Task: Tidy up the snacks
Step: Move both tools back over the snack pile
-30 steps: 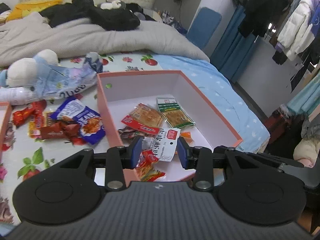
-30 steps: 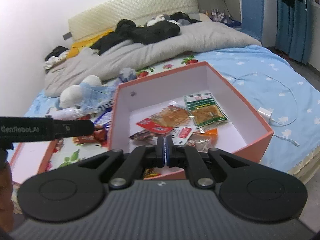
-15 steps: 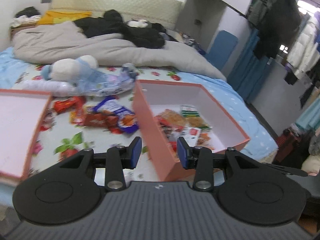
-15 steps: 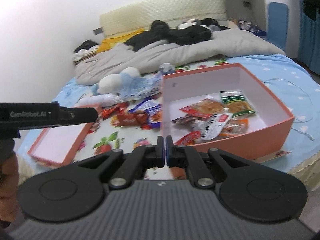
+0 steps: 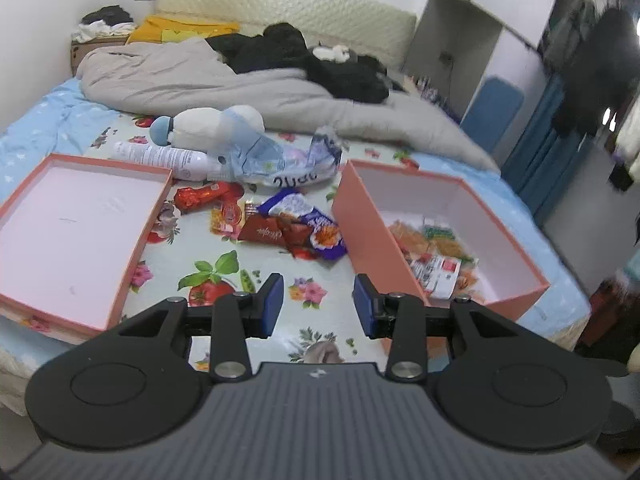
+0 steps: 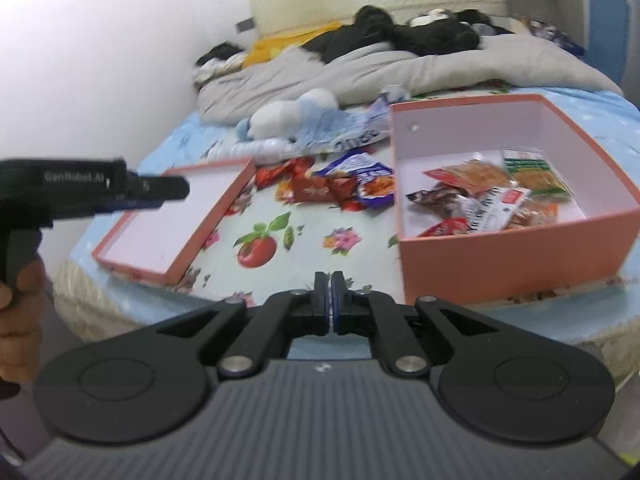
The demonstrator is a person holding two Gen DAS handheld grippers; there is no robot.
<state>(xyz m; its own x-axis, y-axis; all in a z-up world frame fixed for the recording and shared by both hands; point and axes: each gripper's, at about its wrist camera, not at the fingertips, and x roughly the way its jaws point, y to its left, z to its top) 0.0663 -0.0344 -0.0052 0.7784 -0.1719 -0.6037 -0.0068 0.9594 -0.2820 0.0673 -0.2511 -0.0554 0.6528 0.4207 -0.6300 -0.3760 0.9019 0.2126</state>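
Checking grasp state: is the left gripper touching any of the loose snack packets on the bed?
Apart. The left wrist view shows the left gripper open and empty, bare floral sheet between it and the loose snack packets.

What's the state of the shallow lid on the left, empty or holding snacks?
Empty. The shallow lid shows only bare pink lining in both views; the loose snacks lie on the sheet beside it.

The right gripper [image 6: 330,298] is hanging over the near edge of the bed [image 6: 304,236], its blue pads pressed together with nothing between them; the orange box [image 6: 516,254] is sitting to its right, holding several snack packets [image 6: 486,196]; the shallow lid [image 6: 176,216] is lying open-side up to the left; loose snacks [image 6: 340,182] are lying between them; the left gripper [image 6: 160,188] is reaching in from the left, gripped by a hand [image 6: 20,308].
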